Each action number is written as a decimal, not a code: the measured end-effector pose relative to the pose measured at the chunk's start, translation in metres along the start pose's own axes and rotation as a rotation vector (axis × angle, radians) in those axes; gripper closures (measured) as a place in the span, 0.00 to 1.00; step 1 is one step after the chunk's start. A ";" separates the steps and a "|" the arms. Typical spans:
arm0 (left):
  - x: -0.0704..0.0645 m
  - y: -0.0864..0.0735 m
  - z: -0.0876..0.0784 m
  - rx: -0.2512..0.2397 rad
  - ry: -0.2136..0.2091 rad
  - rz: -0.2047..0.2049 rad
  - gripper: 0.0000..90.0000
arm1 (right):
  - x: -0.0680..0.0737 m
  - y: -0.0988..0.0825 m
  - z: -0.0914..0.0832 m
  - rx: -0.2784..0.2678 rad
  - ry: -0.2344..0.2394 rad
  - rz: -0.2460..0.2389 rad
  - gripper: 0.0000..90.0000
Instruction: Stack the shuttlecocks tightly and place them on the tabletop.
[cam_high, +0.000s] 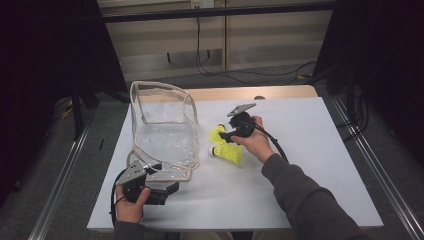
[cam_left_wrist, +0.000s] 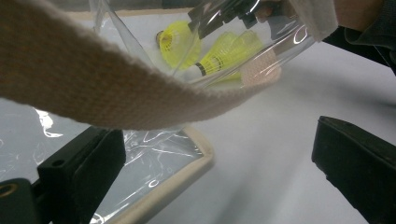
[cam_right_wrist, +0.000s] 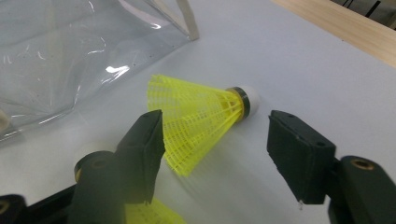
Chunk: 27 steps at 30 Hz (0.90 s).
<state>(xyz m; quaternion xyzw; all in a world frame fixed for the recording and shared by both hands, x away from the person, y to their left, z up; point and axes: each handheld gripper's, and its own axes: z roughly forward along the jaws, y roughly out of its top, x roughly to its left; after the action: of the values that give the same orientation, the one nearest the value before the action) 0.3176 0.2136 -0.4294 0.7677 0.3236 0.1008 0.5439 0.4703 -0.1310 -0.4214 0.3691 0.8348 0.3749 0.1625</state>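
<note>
Now 2 yellow shuttlecocks, 1 clear bag, 2 grippers.

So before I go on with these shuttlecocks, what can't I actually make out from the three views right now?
- High view: the right gripper jaws, covered by its own body and the hand; contact with the shuttlecock is unclear.
- Right gripper view: the second shuttlecock, cut off by the bottom edge behind the jaw.
- Left gripper view: both shuttlecocks, blurred behind the clear bag and its strap.
</note>
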 end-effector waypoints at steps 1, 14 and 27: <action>0.000 0.000 0.000 0.000 0.000 0.001 0.03 | 0.000 0.001 0.001 0.004 -0.001 -0.009 0.47; 0.001 -0.001 -0.001 0.003 0.001 0.007 0.03 | -0.001 0.005 0.004 0.034 -0.043 -0.054 0.89; 0.001 -0.001 -0.002 0.007 0.002 0.003 0.03 | -0.025 0.003 -0.015 -0.053 -0.059 0.027 1.00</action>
<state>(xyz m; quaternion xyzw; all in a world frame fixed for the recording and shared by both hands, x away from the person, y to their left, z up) 0.3170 0.2154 -0.4297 0.7699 0.3234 0.1012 0.5408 0.4806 -0.1552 -0.4092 0.3869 0.8143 0.3879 0.1918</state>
